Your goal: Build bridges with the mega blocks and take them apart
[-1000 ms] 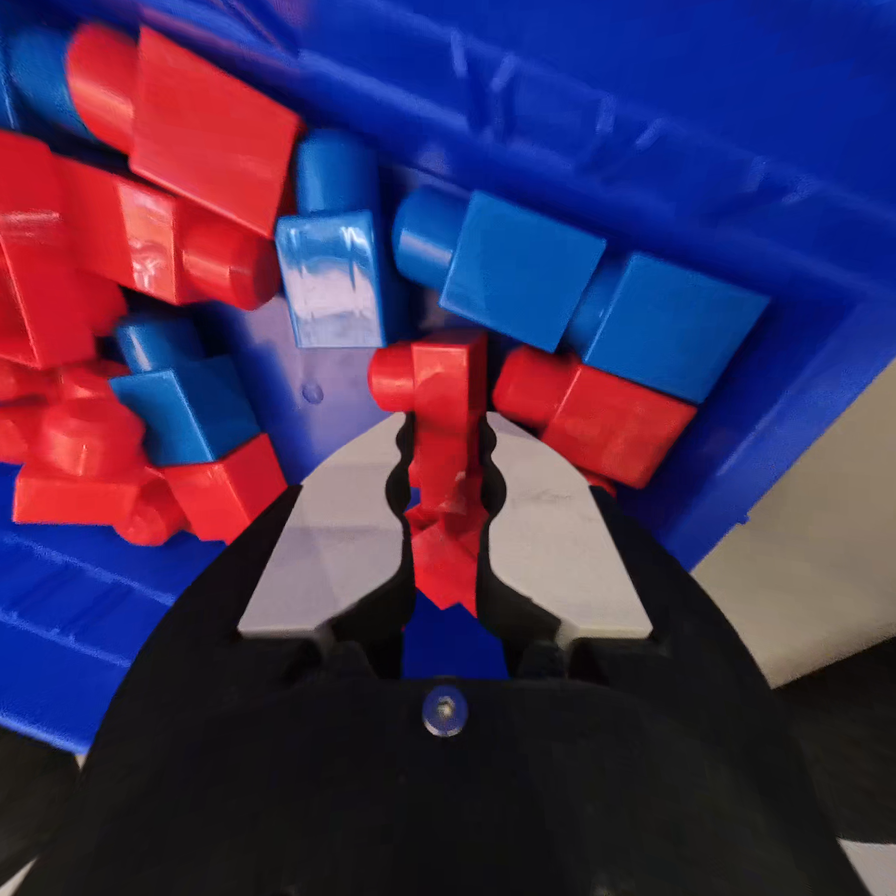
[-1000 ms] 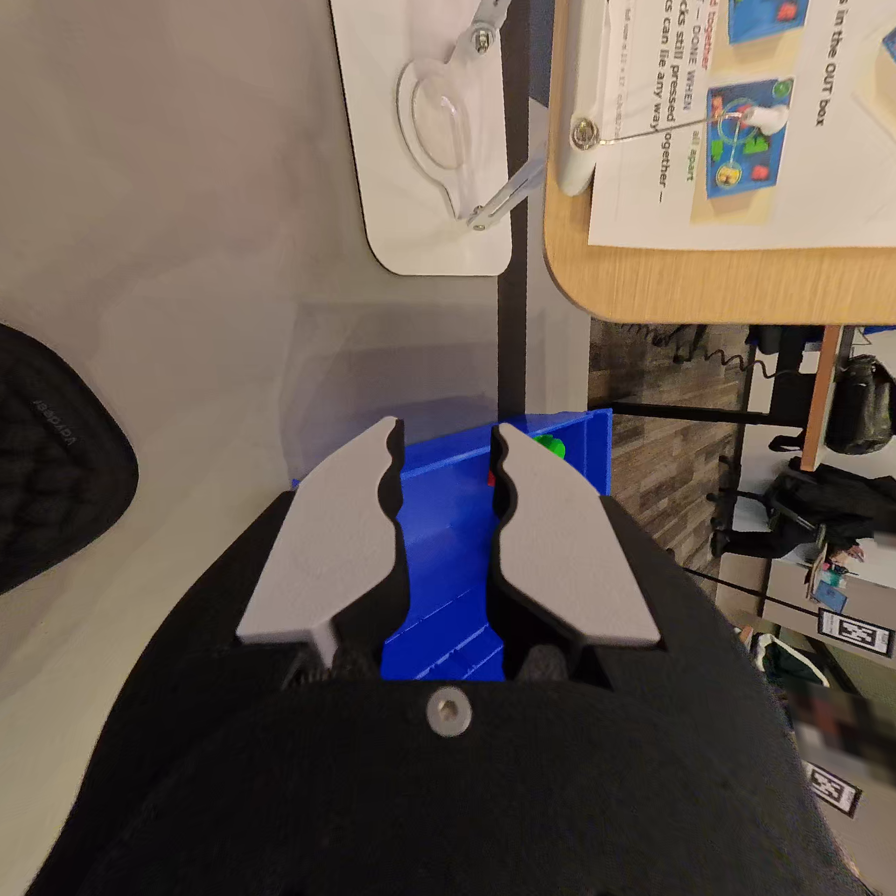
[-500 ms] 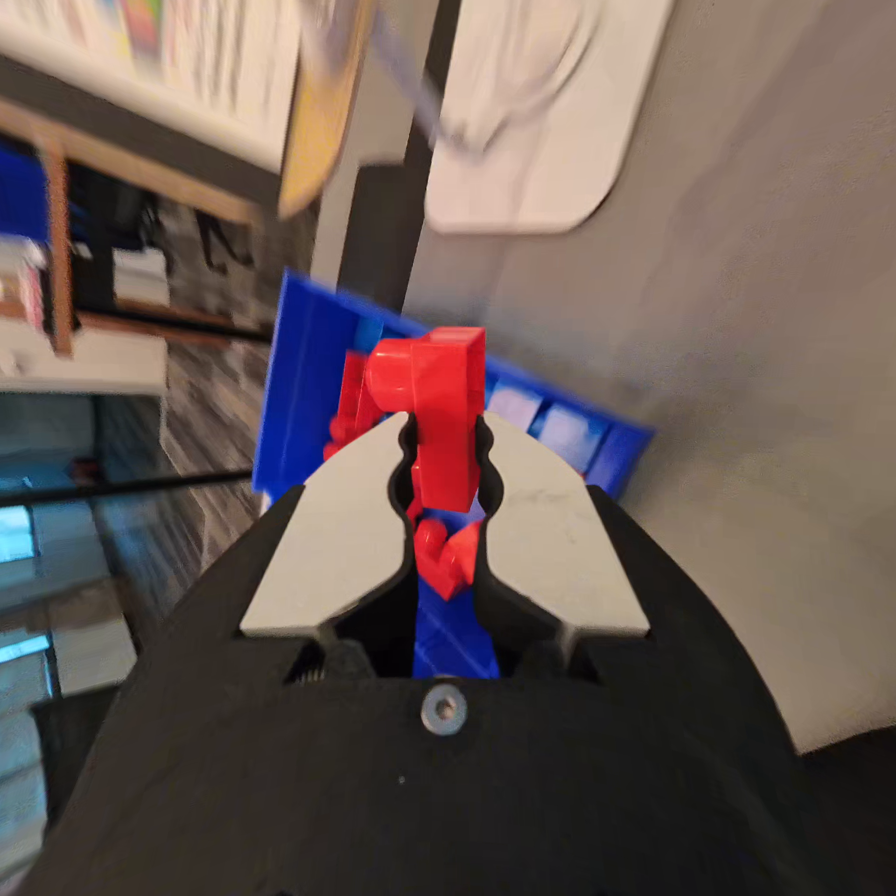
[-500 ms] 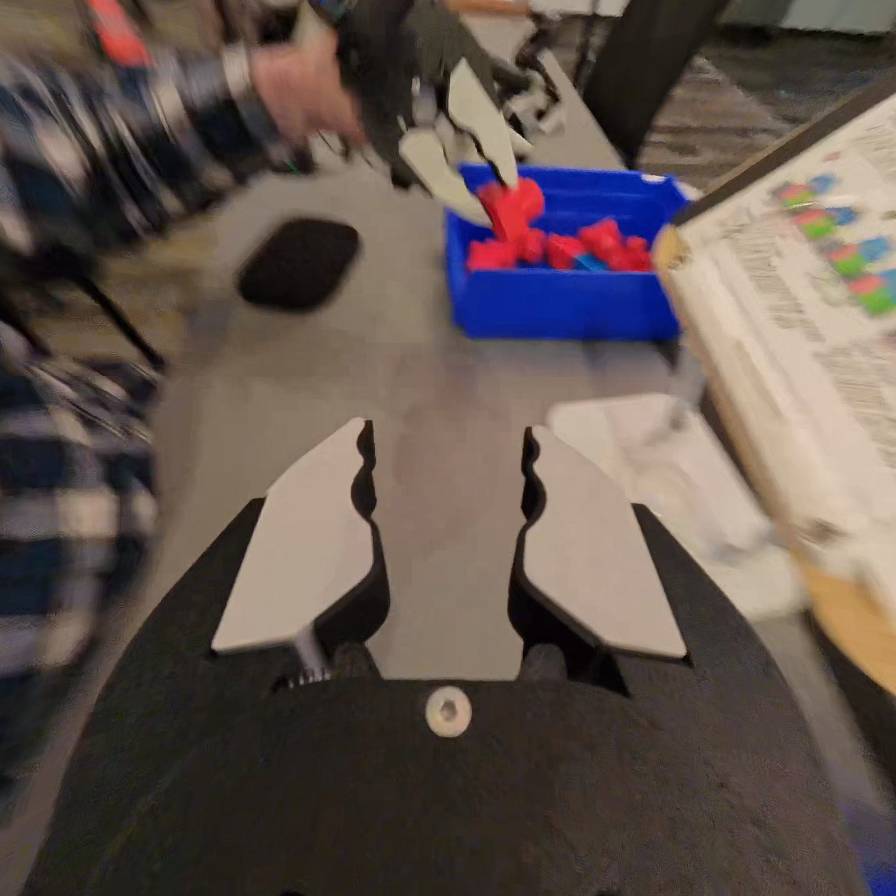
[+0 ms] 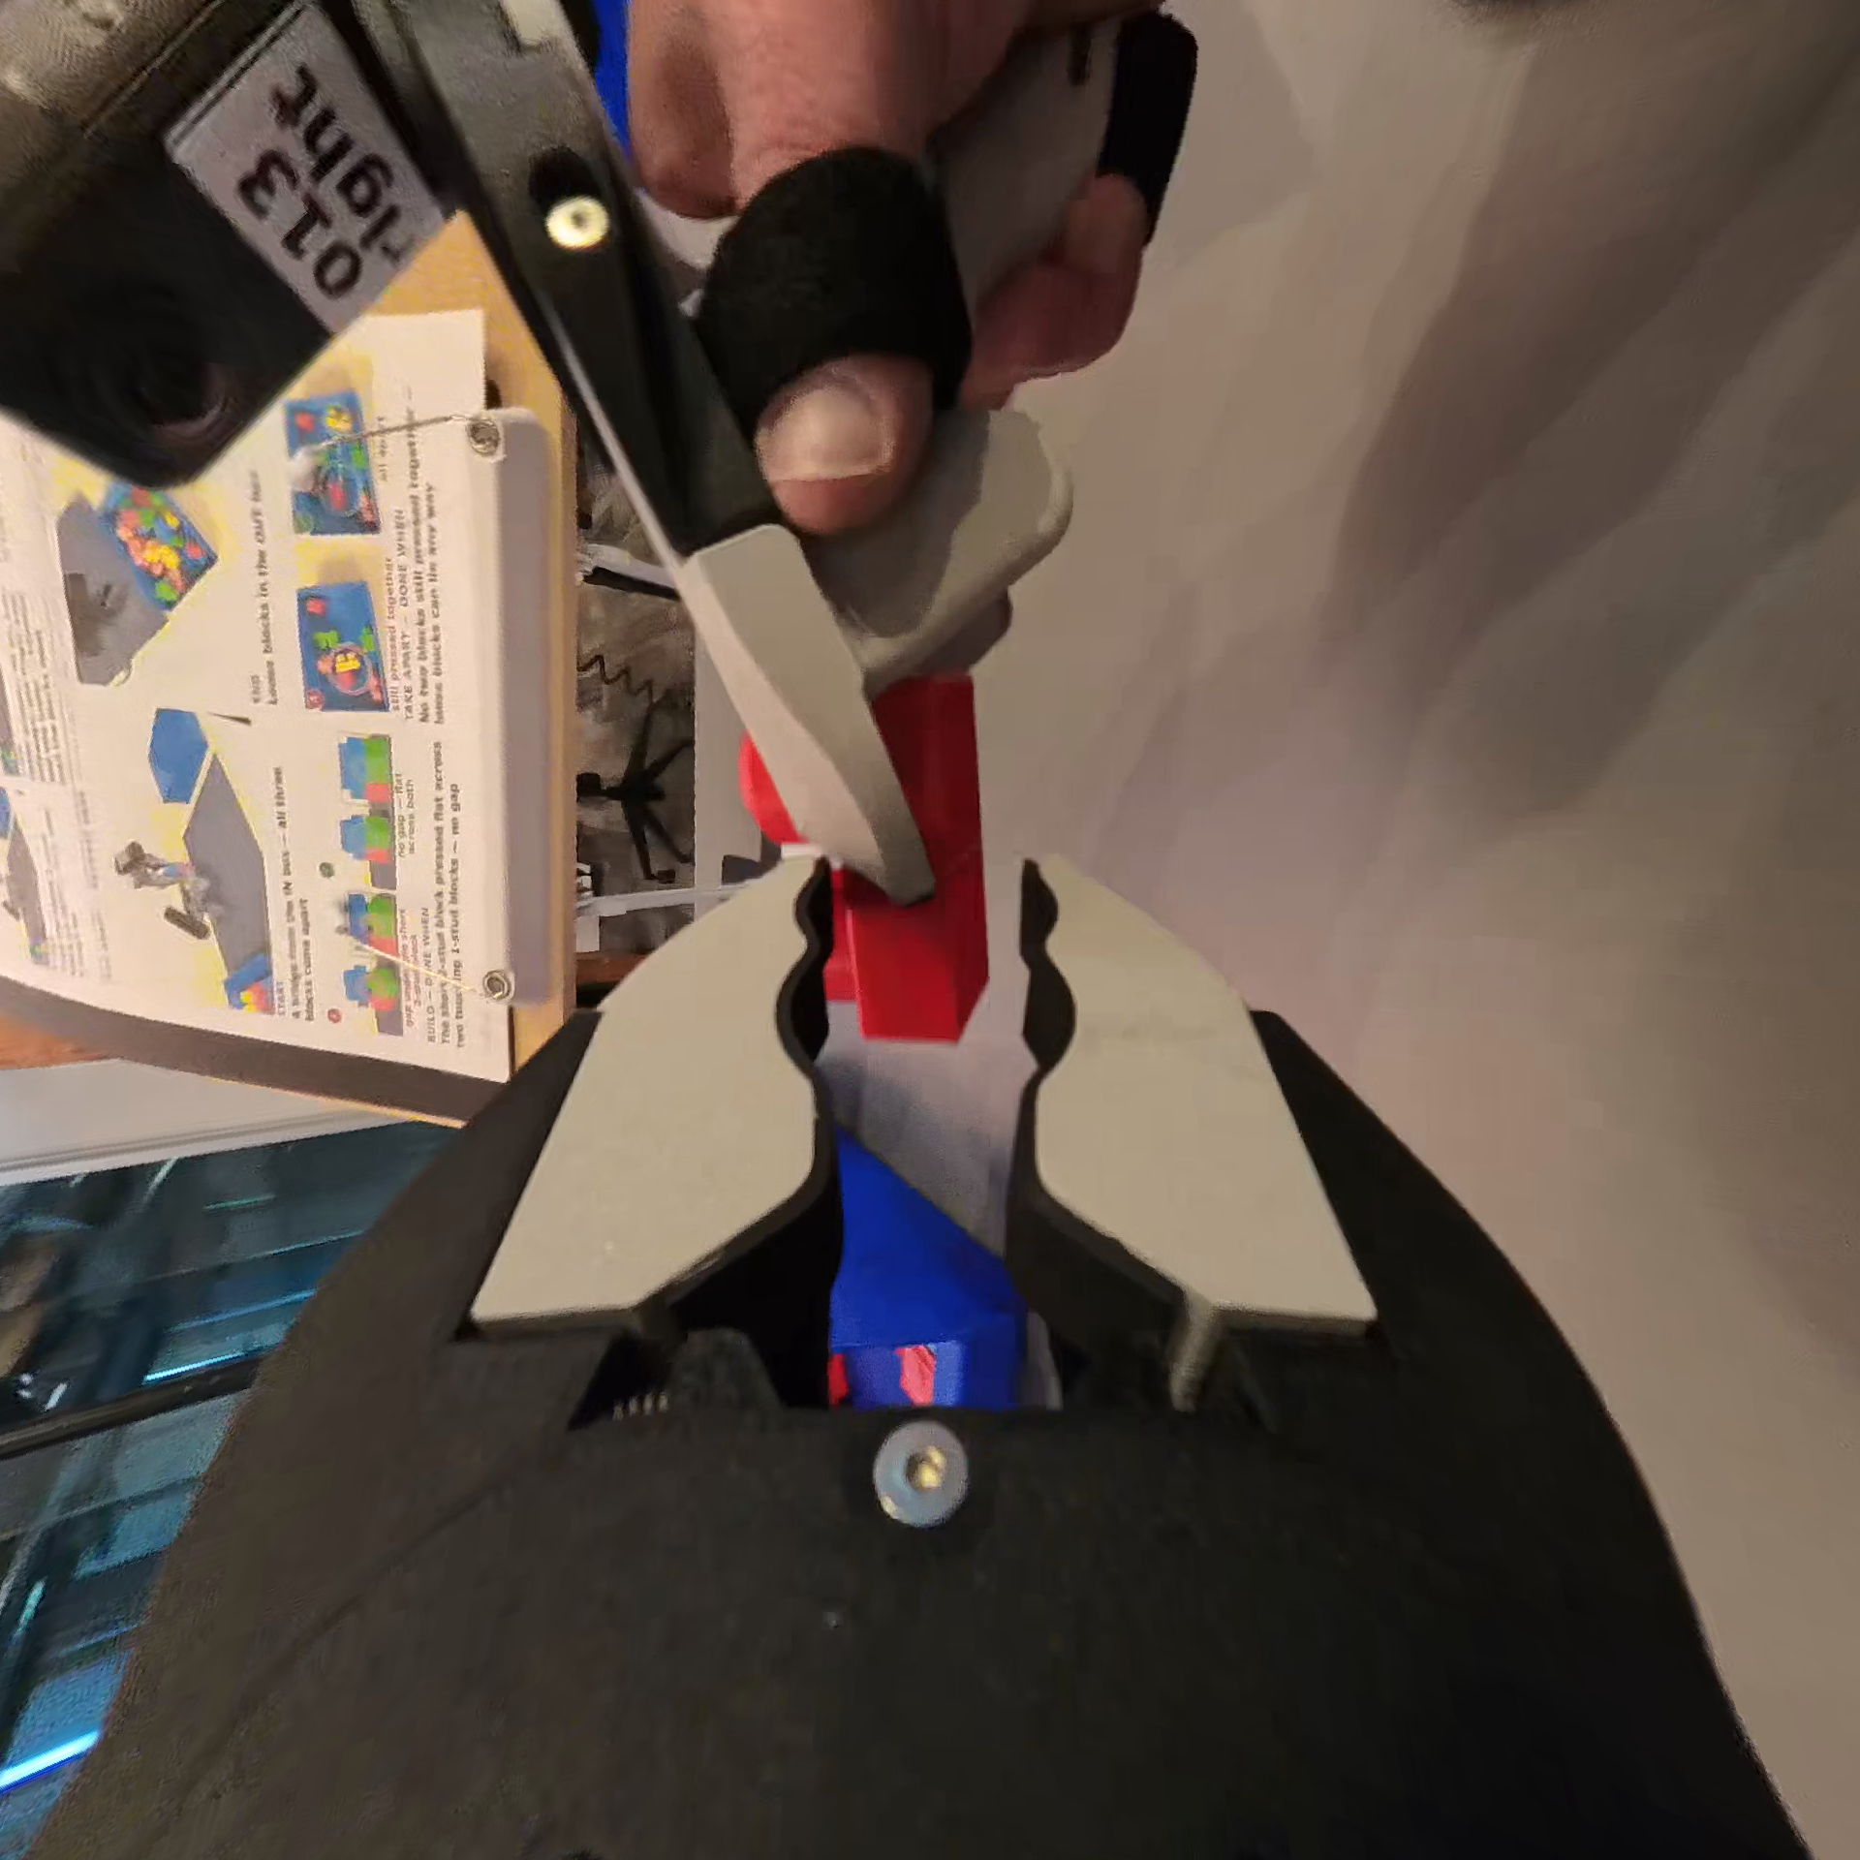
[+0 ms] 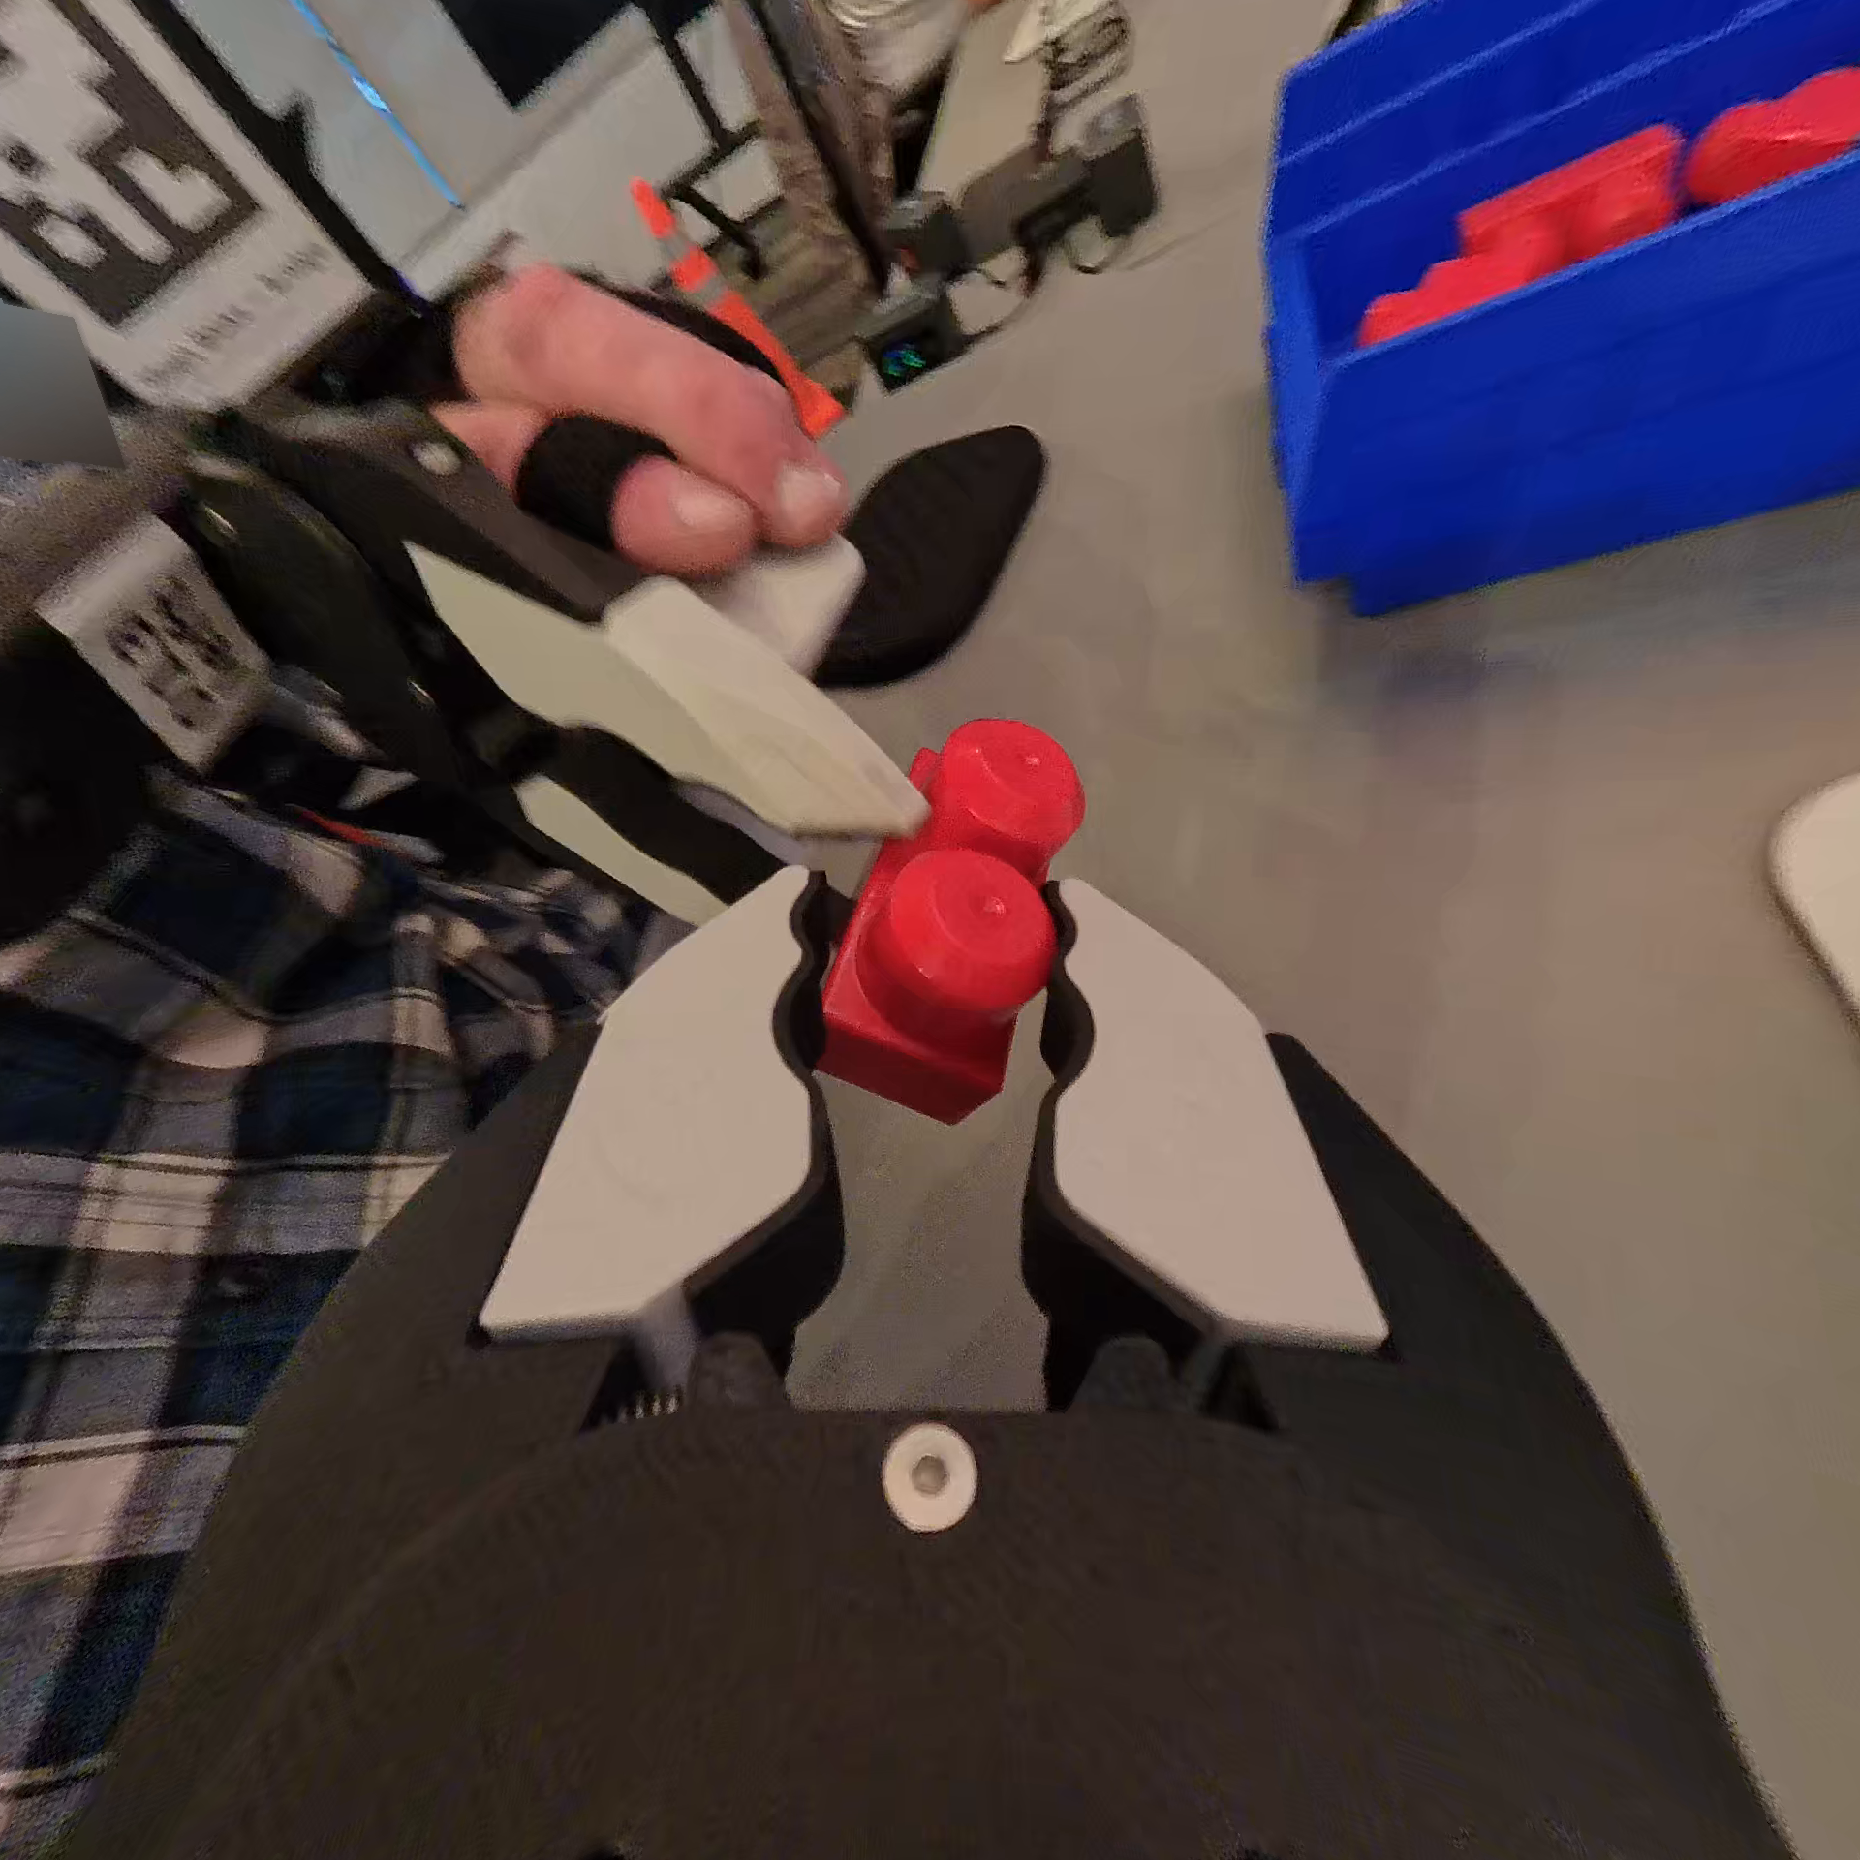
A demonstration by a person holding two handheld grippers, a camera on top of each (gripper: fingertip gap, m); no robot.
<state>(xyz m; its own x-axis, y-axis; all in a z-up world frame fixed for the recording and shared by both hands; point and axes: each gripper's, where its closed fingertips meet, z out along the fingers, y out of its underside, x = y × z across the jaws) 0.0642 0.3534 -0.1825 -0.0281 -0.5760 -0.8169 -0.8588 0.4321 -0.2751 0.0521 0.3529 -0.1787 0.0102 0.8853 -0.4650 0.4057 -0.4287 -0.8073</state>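
Red block (image 6: 936,966), 2 studs, sat between the fingers of the right claw (image 6: 931,891), studs facing up twd the camera. R pad lay against the near stud and the L pad against the block's base edge, so this claw was clamped on the block, which hung in the air above the grey desk (image 6: 1308,906).

Left claw (image 5: 921,876) came in from the left of the right claw. One grey fingertip (image 6: 886,805) touched the block's far end, by the rear stud. In the left wrist view its fingers stood apart: the block's end was up against the L pad, w/ a clear strip of desk showing between block and R pad, so no squeeze there. In that same view one finger (image 5: 805,725) of the right claw lay across the block's face, just ahead of the left claw's tips.

Hand (image 6: 644,403) w/ a black finger sleeve gripped the left claw's handle; another hand (image 5: 856,151) gripped the right claw's.

Blue bin (image 6: 1510,453) stood well ahead and to the right of the right claw, w/ more red blocks (image 6: 1570,211) inside. Black pad (image 6: 936,544) lay on the desk ahead, past the left claw's fingers. Checked shirt (image 6: 151,1107) filled the area left of the right claw. Printed sheet (image 5: 252,705) on a wooden board was left of the left claw.
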